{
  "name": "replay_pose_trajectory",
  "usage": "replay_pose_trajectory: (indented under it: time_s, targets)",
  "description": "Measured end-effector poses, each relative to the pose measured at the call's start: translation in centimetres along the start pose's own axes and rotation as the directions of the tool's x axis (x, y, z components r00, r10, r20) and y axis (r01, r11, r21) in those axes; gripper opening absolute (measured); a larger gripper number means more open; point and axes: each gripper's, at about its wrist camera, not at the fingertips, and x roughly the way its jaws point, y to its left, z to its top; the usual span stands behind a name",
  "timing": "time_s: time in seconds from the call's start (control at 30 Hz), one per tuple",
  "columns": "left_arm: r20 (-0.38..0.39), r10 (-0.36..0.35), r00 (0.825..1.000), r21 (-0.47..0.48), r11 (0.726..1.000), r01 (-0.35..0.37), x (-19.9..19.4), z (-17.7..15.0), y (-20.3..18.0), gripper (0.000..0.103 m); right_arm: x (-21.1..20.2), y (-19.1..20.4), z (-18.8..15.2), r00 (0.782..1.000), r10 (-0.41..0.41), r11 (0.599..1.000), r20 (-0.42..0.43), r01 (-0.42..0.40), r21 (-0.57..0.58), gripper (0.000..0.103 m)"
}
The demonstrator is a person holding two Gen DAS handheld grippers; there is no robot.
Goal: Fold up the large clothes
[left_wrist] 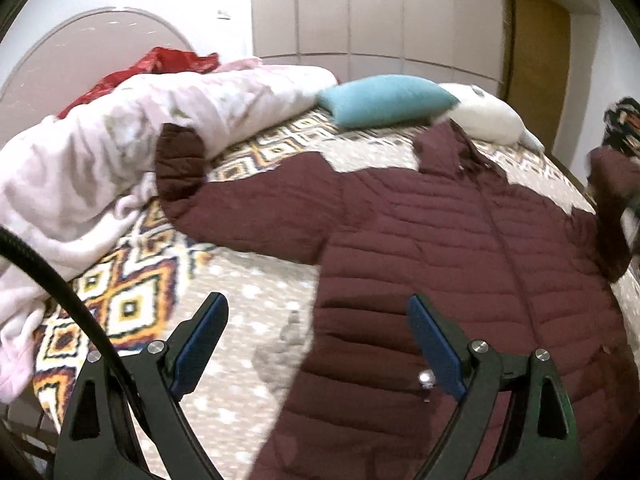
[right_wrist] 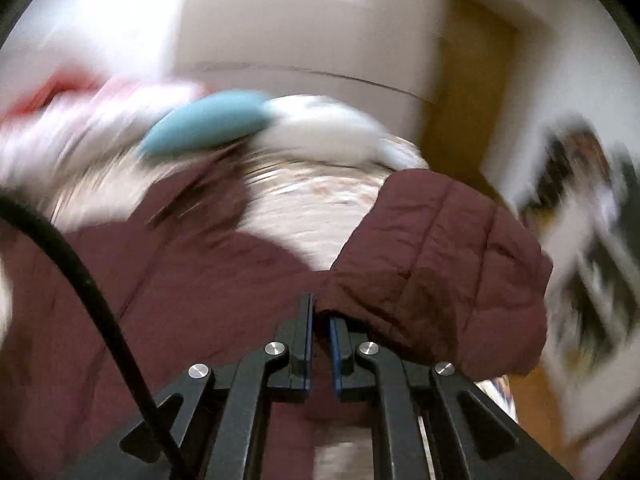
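Note:
A maroon quilted jacket [left_wrist: 440, 240] lies spread front-up on the patterned bedspread [left_wrist: 248, 304], collar toward the pillows. Its left sleeve [left_wrist: 180, 172] bends up against a pink blanket. My left gripper [left_wrist: 318, 312] hovers open over the jacket's lower left edge, nothing between its blue pads. In the right wrist view, which is blurred, my right gripper [right_wrist: 321, 316] is shut on the jacket's right sleeve [right_wrist: 440, 264]. The sleeve is bunched and lifted off the bed in front of the fingers. In the left wrist view that lifted sleeve [left_wrist: 612, 216] shows at the far right.
A crumpled pink blanket [left_wrist: 100, 168] and red cloth [left_wrist: 160, 60] pile up at the bed's left. A teal pillow [left_wrist: 384, 104] and a white pillow [left_wrist: 488, 118] lie at the head. White wardrobe doors [left_wrist: 360, 12] and a wooden door [left_wrist: 536, 52] stand behind.

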Motion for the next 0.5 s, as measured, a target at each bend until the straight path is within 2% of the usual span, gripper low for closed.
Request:
replay_pose_trajectory:
  time_s: [0.03,0.07,0.13,0.2,0.27,0.3,0.37,0.43,0.5]
  targets:
    - [0.002,0.004,1.000,-0.012,1.000,-0.004,-0.1,0.1,0.7,0.090,0.2,3.9,-0.6,1.000,0.001,0.993,-0.006,-0.002,-0.121,0.007]
    - [0.002,0.007,1.000,-0.022,1.000,-0.007,-0.2,0.1,1.4,0.090,0.6,7.9,-1.5,1.000,-0.003,0.968,-0.015,-0.001,-0.250,0.007]
    - [0.001,0.014,1.000,-0.031,0.999,-0.014,-0.3,0.3,2.4,0.090,1.2,13.8,-4.0,1.000,-0.018,0.894,-0.019,0.007,-0.448,0.007]
    - [0.006,0.013,1.000,-0.025,1.000,-0.013,-0.5,0.4,2.9,0.090,1.6,17.8,-6.7,0.999,-0.021,0.817,-0.027,0.002,-0.577,0.007]
    - [0.020,0.010,1.000,-0.021,1.000,-0.010,-0.8,0.5,2.9,0.090,1.8,19.8,-8.6,0.999,-0.018,0.771,-0.029,-0.004,-0.637,0.008]
    - [0.025,0.002,1.000,-0.023,1.000,-0.002,-0.9,0.6,2.9,0.090,1.7,20.4,-9.5,0.999,-0.012,0.761,-0.034,-0.013,-0.649,0.010]
    - [0.029,-0.026,0.999,-0.033,0.999,0.026,-0.9,0.8,2.5,0.090,1.1,20.7,-10.5,0.999,-0.001,0.768,-0.039,-0.024,-0.640,0.014]
    - [0.025,-0.068,0.997,-0.049,0.996,0.069,-0.6,1.2,1.7,0.090,0.3,20.0,-10.9,0.998,0.025,0.798,-0.051,-0.051,-0.600,0.022]
    - [0.012,-0.126,0.992,-0.059,0.990,0.127,-0.2,1.8,0.0,0.090,-0.6,18.8,-11.1,0.996,0.056,0.833,-0.073,-0.087,-0.546,0.036]
